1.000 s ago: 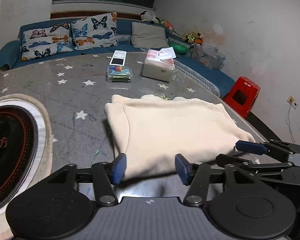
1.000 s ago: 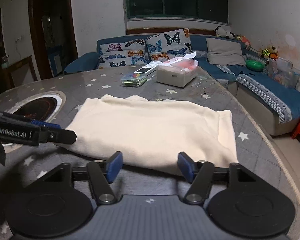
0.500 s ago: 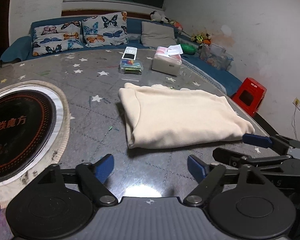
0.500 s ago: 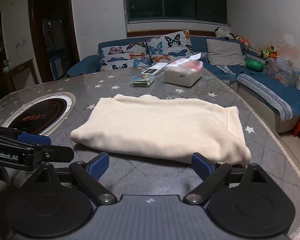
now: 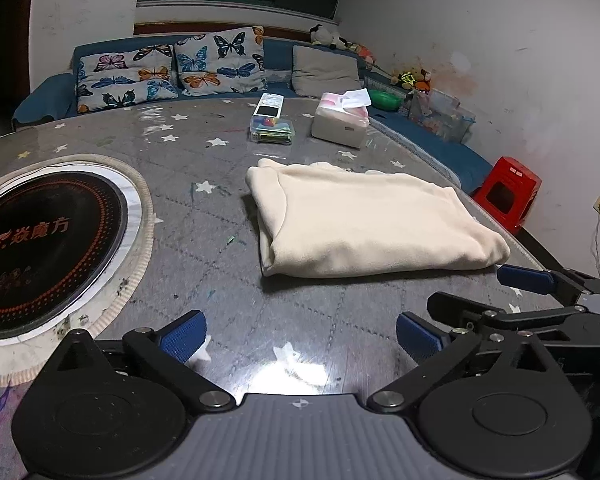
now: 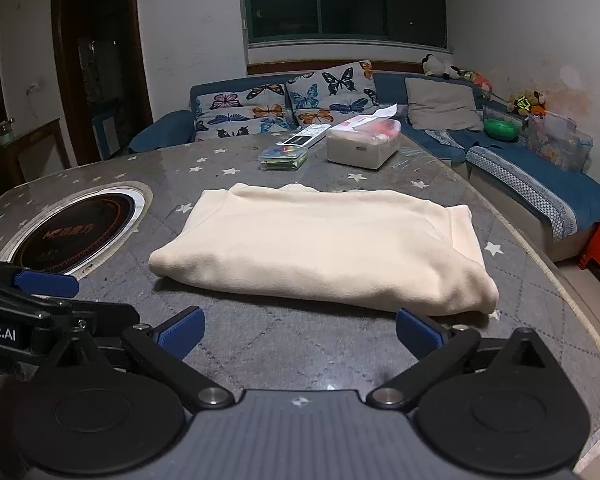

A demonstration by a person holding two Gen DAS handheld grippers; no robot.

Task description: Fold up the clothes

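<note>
The folded cream garment [image 5: 364,220] lies flat on the counter [image 5: 204,240]. Nearer the cameras than the garment, the left gripper [image 5: 300,336] and right gripper [image 6: 300,332] both gape wide, holding nothing.

The left gripper [image 5: 300,334] is hovering level and low, its blue-padded fingers [image 5: 183,334] spreading wide with nothing between them. The right gripper [image 6: 298,332] is hanging just beside it at the same height, jaws equally wide and empty, both pointing forward side by side.
</note>
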